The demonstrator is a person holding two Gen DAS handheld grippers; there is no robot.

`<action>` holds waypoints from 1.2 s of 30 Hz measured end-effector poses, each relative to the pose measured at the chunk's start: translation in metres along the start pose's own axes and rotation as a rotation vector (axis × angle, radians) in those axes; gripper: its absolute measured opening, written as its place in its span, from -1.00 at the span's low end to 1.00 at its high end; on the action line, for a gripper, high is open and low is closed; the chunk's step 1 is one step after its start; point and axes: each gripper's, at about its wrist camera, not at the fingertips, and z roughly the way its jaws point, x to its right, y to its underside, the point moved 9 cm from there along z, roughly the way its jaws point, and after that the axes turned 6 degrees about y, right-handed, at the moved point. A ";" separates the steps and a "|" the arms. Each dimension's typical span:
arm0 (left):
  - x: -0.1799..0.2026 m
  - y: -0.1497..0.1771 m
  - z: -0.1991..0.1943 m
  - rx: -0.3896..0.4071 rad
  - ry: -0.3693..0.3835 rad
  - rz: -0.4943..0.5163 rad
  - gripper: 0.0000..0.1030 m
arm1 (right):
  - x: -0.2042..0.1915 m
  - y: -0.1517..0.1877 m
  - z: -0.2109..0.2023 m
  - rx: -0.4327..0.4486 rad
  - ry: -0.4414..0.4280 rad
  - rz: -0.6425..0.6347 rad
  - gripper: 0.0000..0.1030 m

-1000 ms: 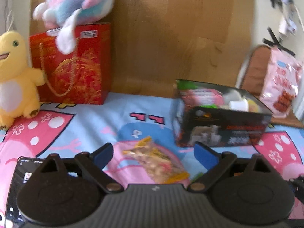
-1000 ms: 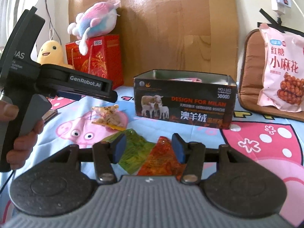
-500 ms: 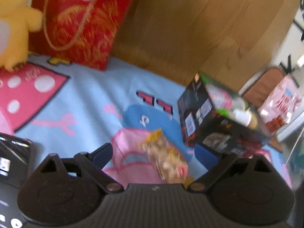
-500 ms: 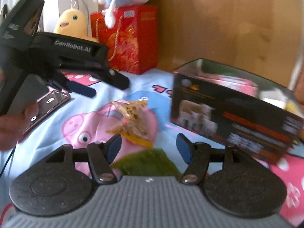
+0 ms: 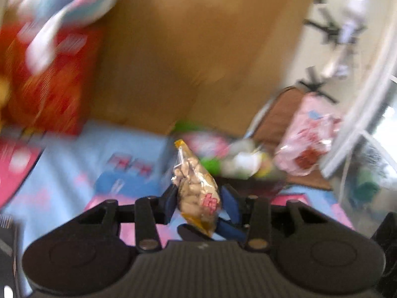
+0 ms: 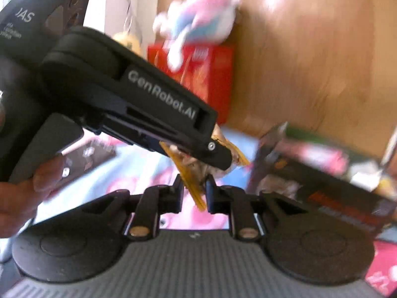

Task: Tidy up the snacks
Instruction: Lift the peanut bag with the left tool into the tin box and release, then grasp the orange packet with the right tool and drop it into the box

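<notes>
The left claw [image 5: 197, 202] has just closed on the peanut packet [image 5: 196, 191], lifted above the cartoon blanket [image 5: 74, 173]. The right claw [image 6: 194, 193] has been narrowing, apparently pinching the packet's yellow edge. Beyond stands the black snack box [image 6: 335, 186].

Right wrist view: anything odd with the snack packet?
Yes: both jaws have just been closing on one peanut packet. The left gripper clamps its middle; the right gripper appears to pinch its yellow end.
</notes>
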 end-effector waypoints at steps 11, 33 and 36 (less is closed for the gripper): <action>0.015 -0.024 0.056 0.018 0.050 0.022 0.59 | 0.136 -0.010 -0.014 -0.034 0.276 0.147 -0.26; 0.019 0.105 0.052 -0.275 0.168 -0.169 0.51 | 0.120 0.089 -0.058 -0.190 0.018 0.484 -0.32; 0.014 0.109 0.044 -0.261 0.206 -0.222 0.64 | 0.116 0.091 -0.065 -0.204 -0.033 0.543 -0.92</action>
